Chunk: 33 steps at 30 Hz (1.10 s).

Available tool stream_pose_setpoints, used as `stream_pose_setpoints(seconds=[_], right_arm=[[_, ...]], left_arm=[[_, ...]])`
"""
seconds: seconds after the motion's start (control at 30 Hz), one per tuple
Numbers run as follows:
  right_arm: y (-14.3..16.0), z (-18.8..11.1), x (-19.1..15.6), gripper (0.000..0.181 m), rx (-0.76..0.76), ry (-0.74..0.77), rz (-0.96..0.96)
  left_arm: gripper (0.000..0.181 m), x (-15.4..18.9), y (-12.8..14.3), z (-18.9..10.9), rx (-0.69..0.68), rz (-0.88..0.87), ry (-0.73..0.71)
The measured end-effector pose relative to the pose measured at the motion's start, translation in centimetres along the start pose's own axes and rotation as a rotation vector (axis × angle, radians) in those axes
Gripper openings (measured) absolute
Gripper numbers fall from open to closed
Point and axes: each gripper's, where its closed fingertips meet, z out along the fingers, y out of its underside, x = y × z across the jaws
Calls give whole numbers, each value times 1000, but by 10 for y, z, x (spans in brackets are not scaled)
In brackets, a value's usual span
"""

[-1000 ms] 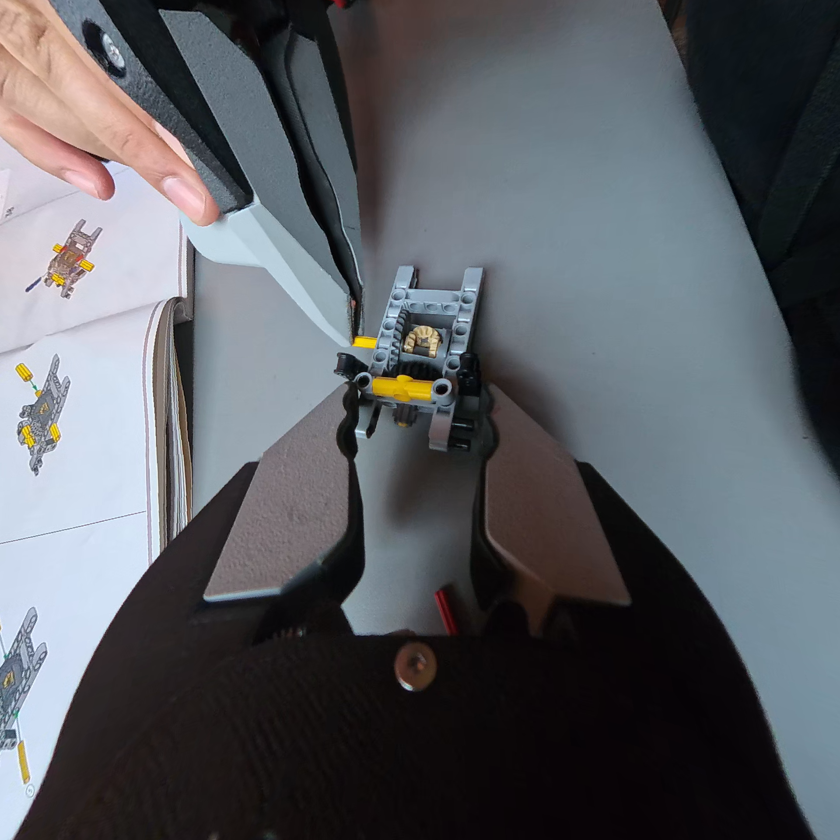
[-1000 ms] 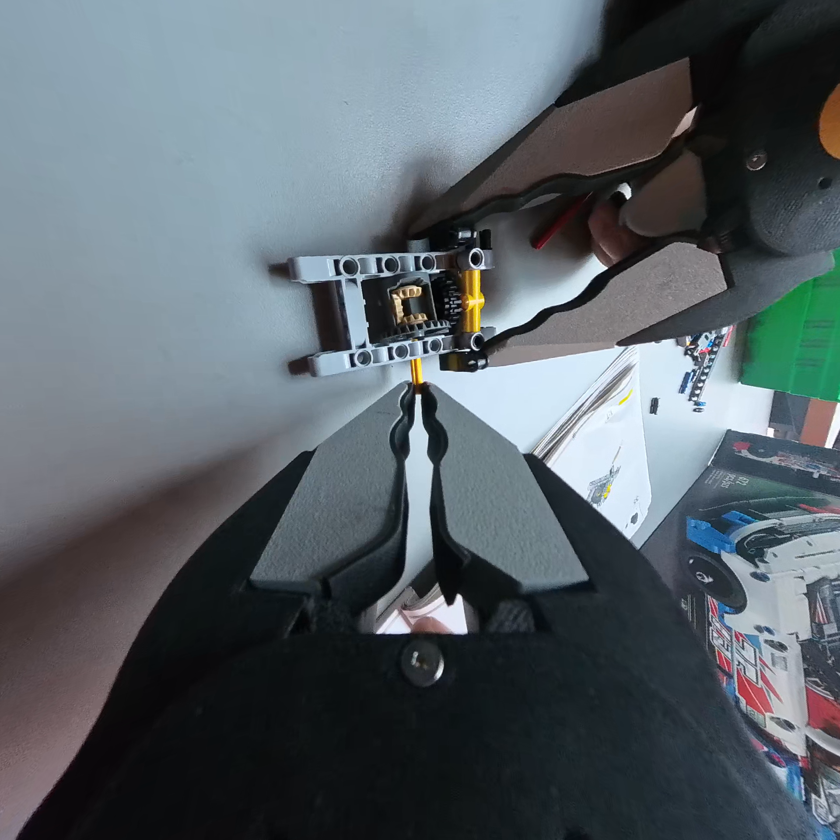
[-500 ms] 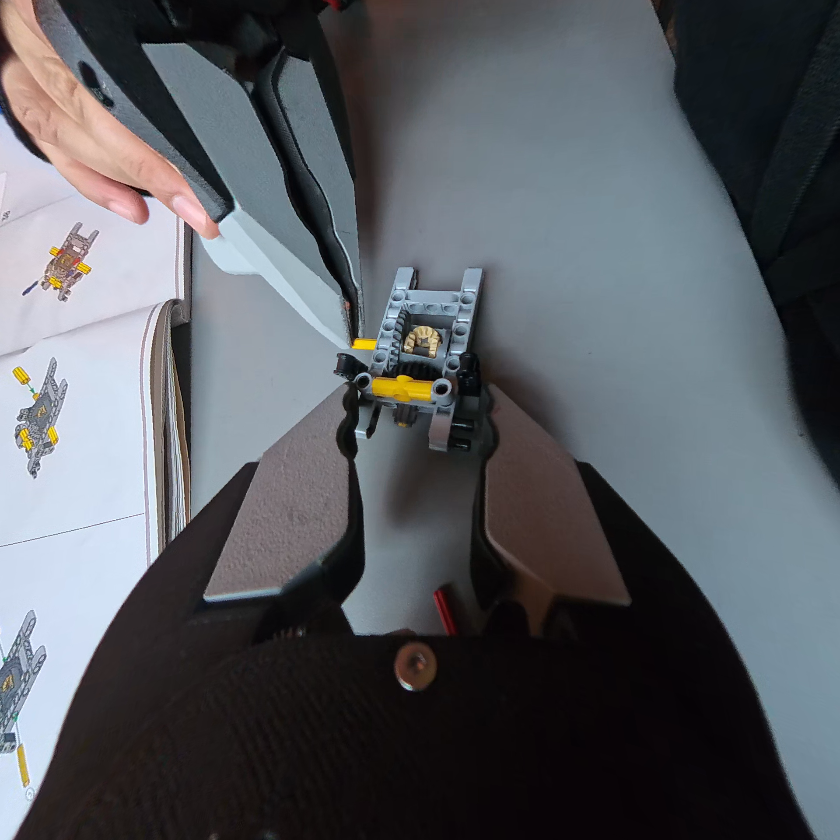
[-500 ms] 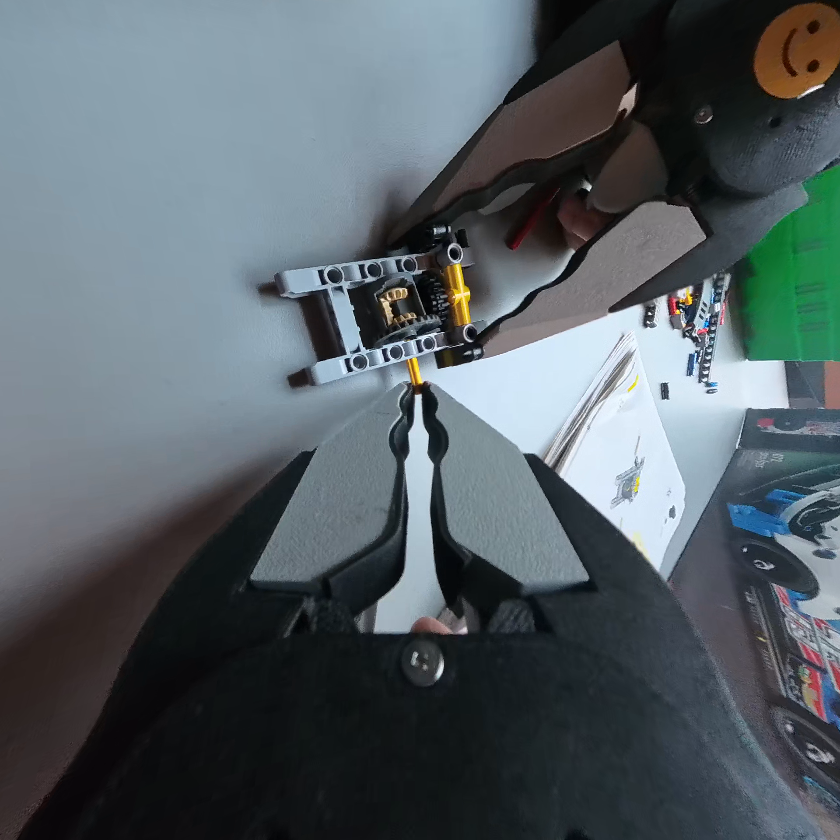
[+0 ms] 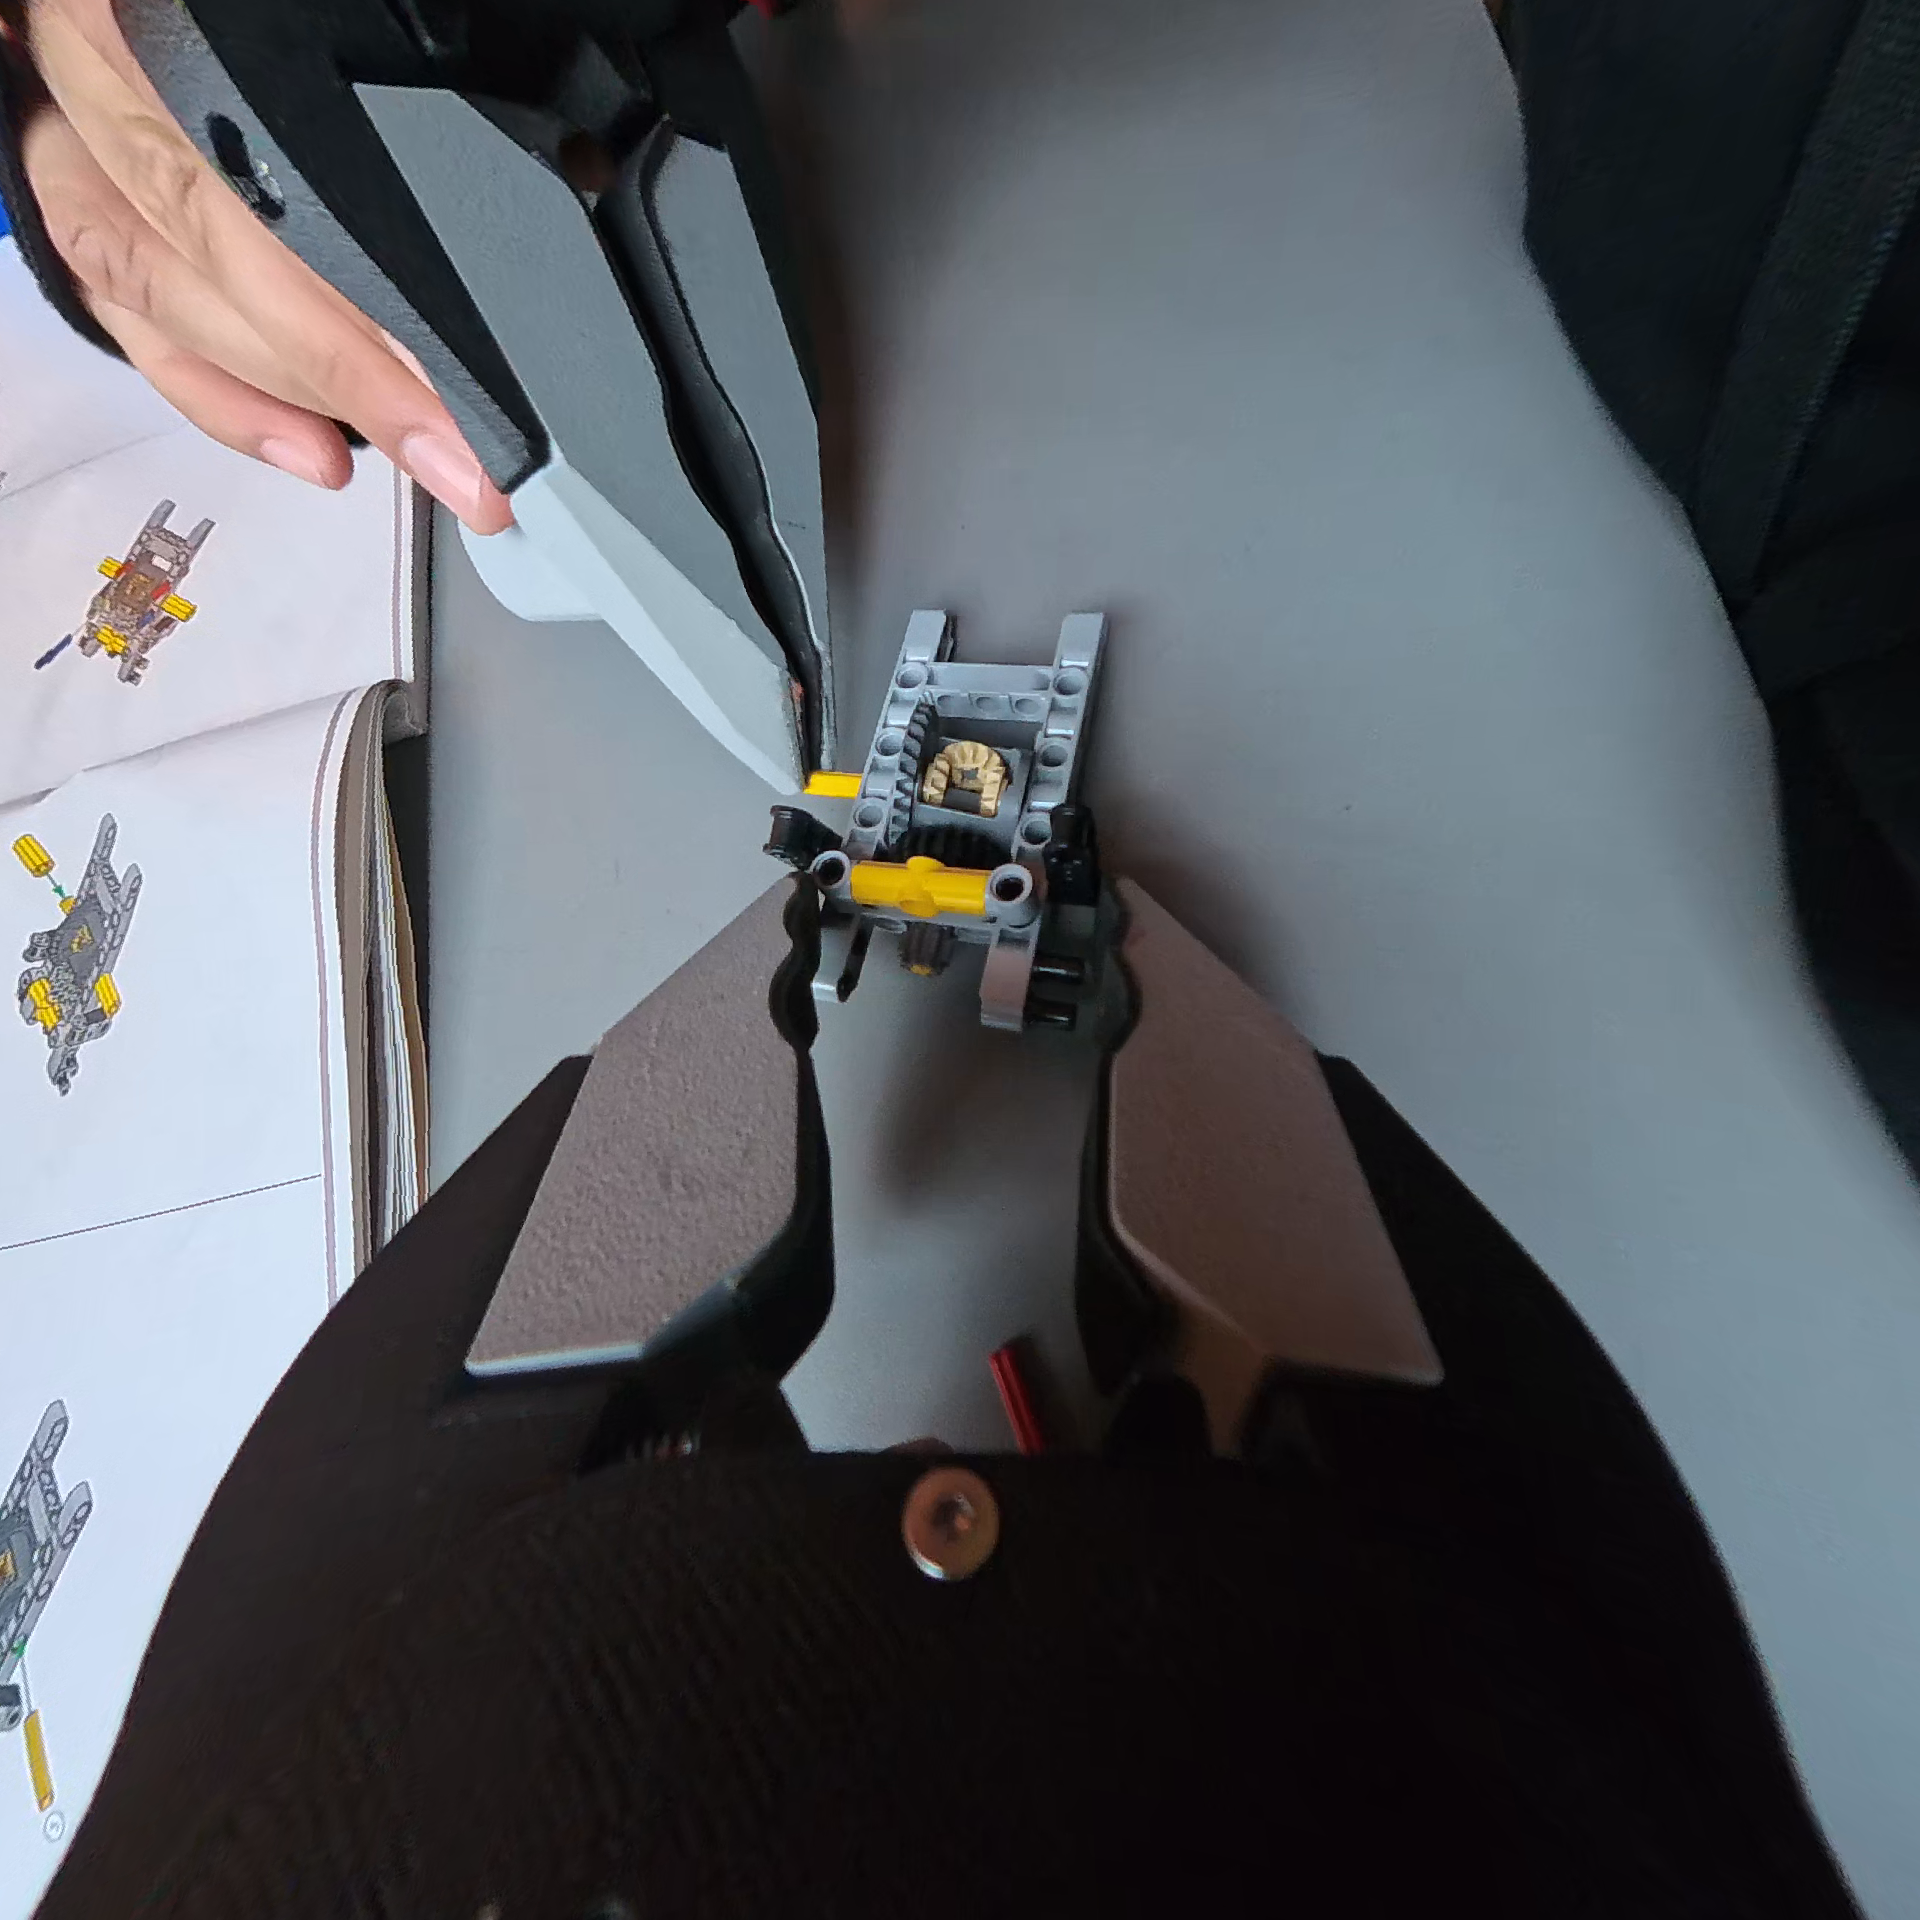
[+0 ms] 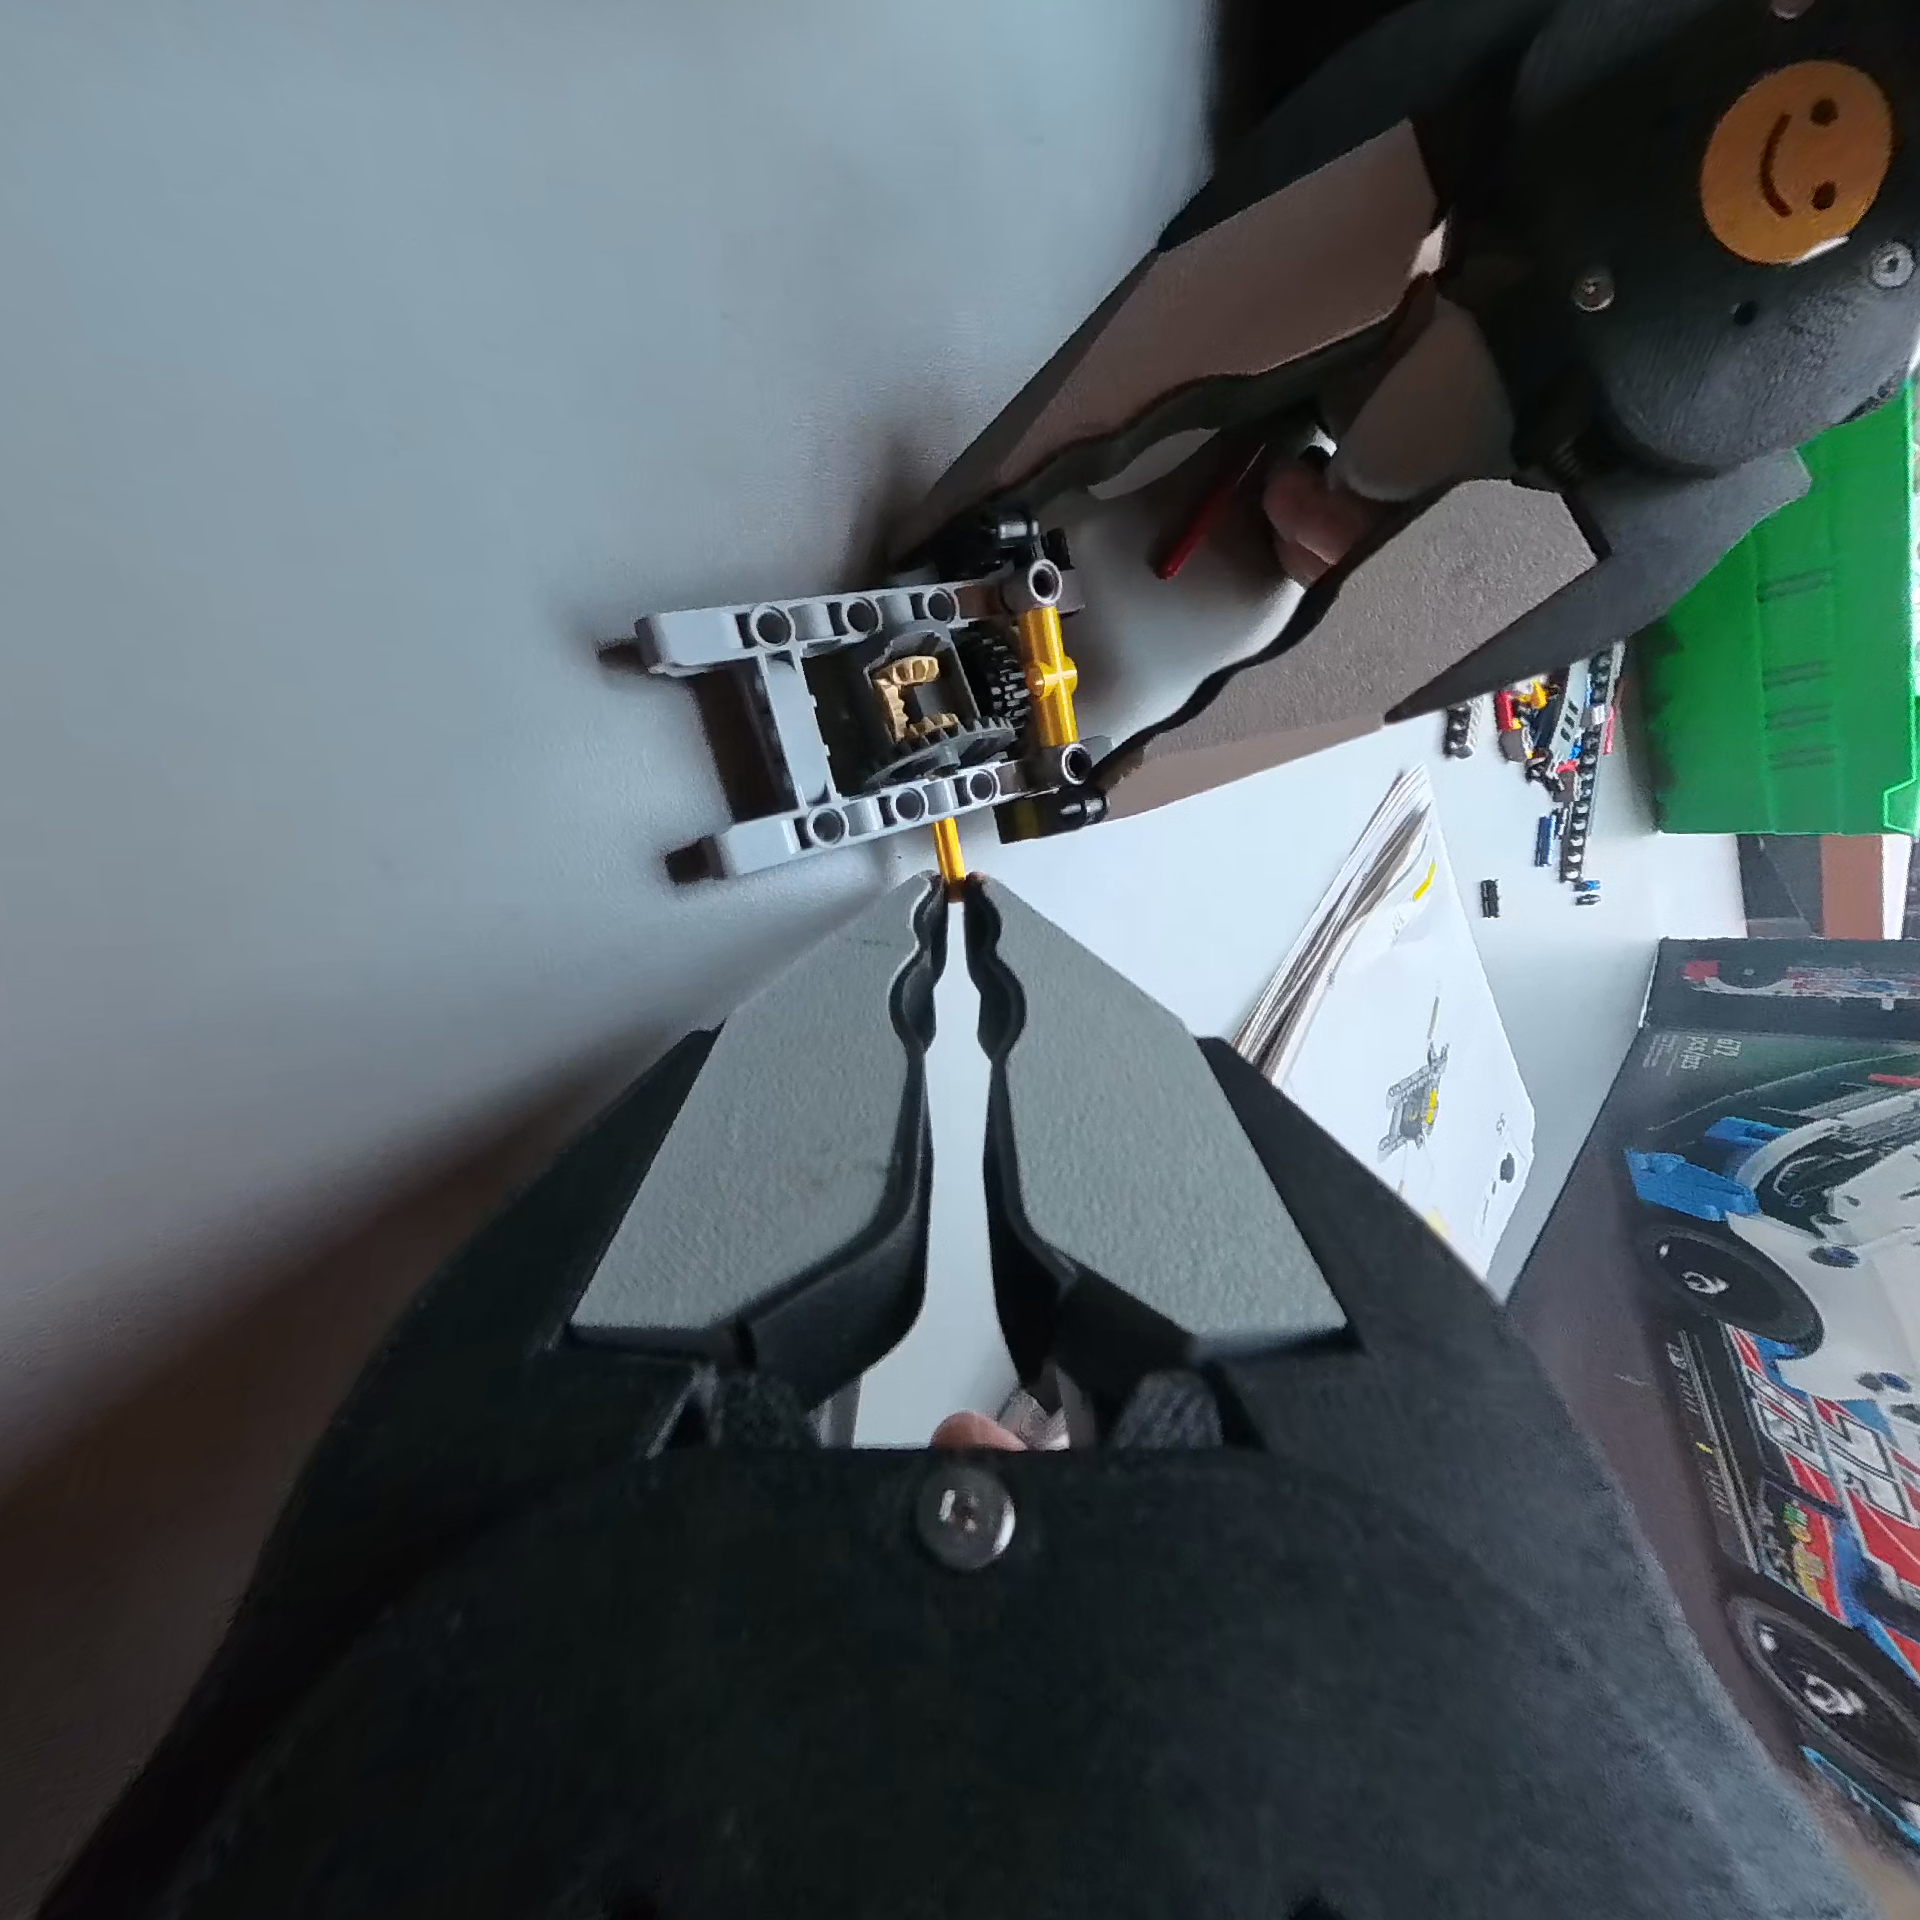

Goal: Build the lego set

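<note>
A grey lego frame [image 5: 977, 748] with tan and black gears and a yellow cross connector [image 5: 914, 885] lies on the grey table [image 5: 1299, 520]. My left gripper [image 5: 956, 930] is shut on the frame's near end, one finger on each side. My right gripper [image 6: 951, 896] is shut on the tip of a yellow axle [image 6: 947, 850] that sticks out of the frame's side [image 6: 862, 821]. In the left wrist view the right gripper [image 5: 805, 764] comes in from the upper left, at the axle [image 5: 831, 781]. A red axle [image 5: 1013, 1397] lies between the left fingers, near their base.
An open instruction booklet [image 5: 177, 987] lies left of the frame; it also shows in the right wrist view [image 6: 1403, 1070]. A lego box [image 6: 1766, 1299], a green container [image 6: 1787, 644] and several loose pieces [image 6: 1558, 727] lie beyond. A hand [image 5: 208, 312] holds the right gripper. Dark fabric [image 5: 1766, 364] borders the table. My left and right fingertips are right by each other.
The right gripper has swung slightly around the axle while staying shut on it. The frame and the left gripper have stayed in place.
</note>
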Motion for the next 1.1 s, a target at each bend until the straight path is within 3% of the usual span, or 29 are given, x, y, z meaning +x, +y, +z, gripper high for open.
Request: stream_pose_setpoints(seconds=[0.83,1.1], right_arm=[[-1,-3,3,0,-158,84,-146],[-2,-4,4,0,-279,82,-230]], left_arm=[[51,-4,-1,0,11,58,-50],[51,-4,-1,-1,10,55,-51]])
